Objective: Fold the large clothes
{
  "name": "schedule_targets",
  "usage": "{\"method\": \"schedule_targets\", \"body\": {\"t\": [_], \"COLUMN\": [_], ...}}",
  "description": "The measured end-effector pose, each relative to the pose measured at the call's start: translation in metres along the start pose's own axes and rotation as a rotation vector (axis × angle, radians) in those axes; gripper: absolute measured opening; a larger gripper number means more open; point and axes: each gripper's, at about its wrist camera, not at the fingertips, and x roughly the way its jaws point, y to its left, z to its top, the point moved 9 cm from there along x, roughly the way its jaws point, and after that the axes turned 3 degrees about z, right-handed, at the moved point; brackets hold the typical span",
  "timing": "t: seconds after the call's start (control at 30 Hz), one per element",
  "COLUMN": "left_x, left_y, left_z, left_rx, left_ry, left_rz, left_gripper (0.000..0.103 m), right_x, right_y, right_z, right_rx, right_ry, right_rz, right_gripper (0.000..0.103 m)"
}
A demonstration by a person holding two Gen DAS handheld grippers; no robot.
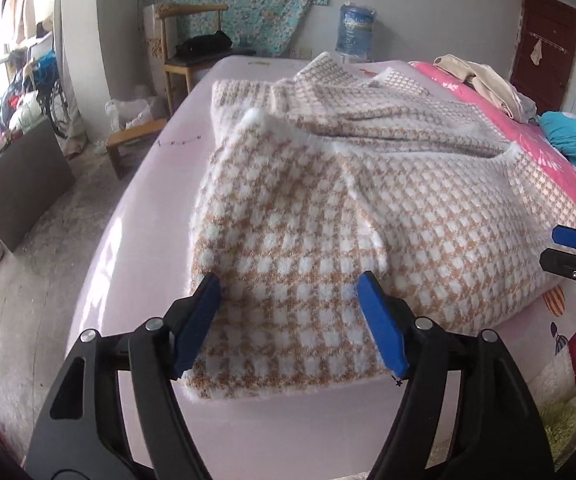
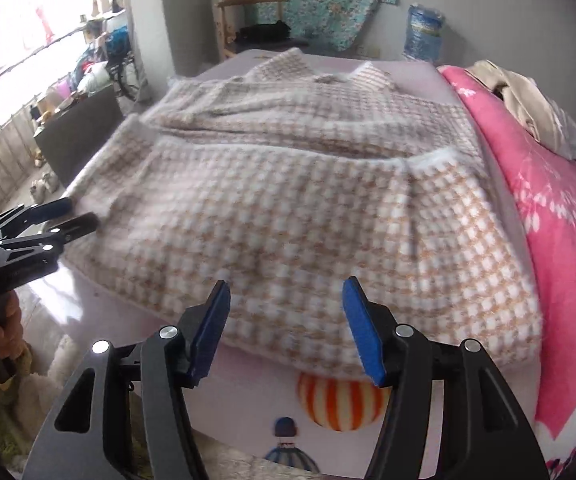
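The houndstooth knit cardigan (image 1: 368, 184), tan and white with fuzzy white edging, lies spread on the pale pink bed sheet (image 1: 136, 216), collar end toward the far wall and hem toward the cameras. Its fabric is rumpled, with folds across the middle.

At the cardigan's near left corner, the left gripper (image 1: 290, 292) has its blue-padded fingers (image 1: 380, 320) spread wide to either side of the hem, pinching nothing. At the near right hem, the right gripper (image 2: 286, 300) is likewise spread wide over the edge, holding no fabric.

Right of the cardigan lies a pink floral blanket (image 2: 560, 216), with beige clothing (image 1: 484, 80) heaped on it. Beyond the cardigan, against the wall, stand a wooden chair (image 1: 184, 40) and a blue water jug (image 1: 354, 30). Below the hem, the sheet shows a striped balloon print (image 2: 342, 404).
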Motion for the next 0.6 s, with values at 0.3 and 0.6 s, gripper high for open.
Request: {"method": "schedule_targets", "body": {"t": [0.3,0.6], "left_x": [-0.023,0.014], "left_y": [-0.008,0.002], "left_z": [0.023,0.025], "left_rx": [-0.014,-0.052], "left_ry": [-0.071,0.057], "left_rz": [-0.026,0.044], "left_gripper": [0.072,0.082], "right_x": [-0.006,0.006], "right_y": [-0.036,-0.095], "right_z": [-0.001,-0.023], "right_rx": [0.098,0.290], "right_ry": [-0.007,0.044], "right_rz": [0.014,-0.042], "right_gripper": [0.068,0.072]}}
